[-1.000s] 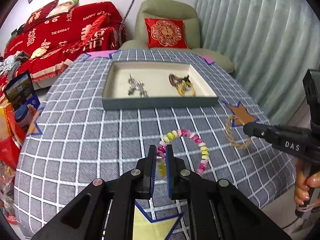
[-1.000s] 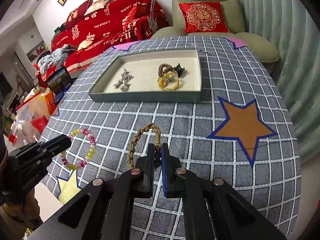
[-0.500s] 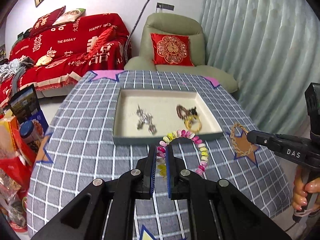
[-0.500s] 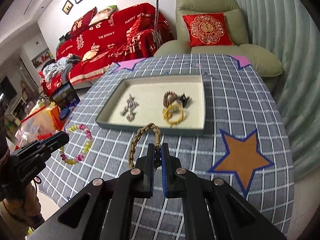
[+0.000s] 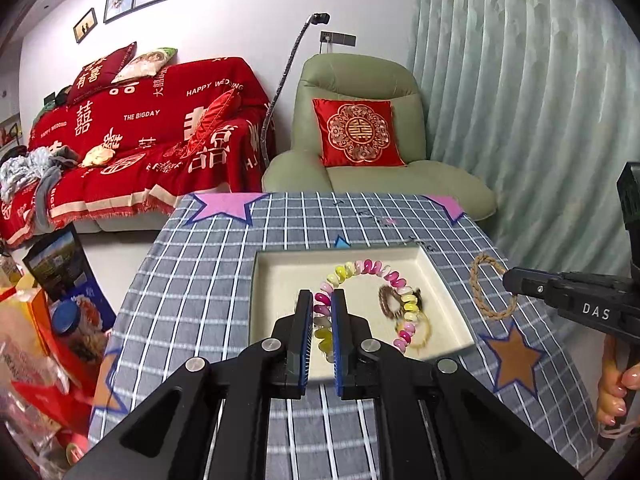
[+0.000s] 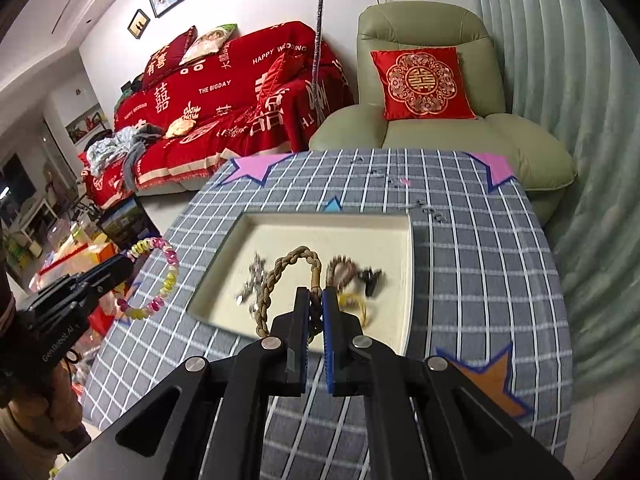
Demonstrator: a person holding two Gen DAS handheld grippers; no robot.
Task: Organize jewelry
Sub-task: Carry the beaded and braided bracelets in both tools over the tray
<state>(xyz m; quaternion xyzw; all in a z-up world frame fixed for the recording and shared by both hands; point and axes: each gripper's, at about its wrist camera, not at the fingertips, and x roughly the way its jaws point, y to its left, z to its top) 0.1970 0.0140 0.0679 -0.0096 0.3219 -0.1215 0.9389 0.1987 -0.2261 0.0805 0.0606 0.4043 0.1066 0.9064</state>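
Grippers are both squeezing bracelets, left gripper (image 5: 321, 312) on the bead bracelet (image 5: 374, 270), right gripper (image 6: 315, 306) on the rope bracelet (image 6: 286, 270), both hanging above the tray (image 6: 406, 280) just ahead.

Two held bracelets (image 5: 372, 270) (image 6: 288, 276), roughly four tray (image 6: 408, 280) pieces.

You are holding your left gripper (image 5: 321, 312) and your right gripper (image 6: 315, 308) tilted downward with both pairs of jaws clamped nearly together, while the fingers (image 5: 612, 394) of your right hand are wrapping around its handle.
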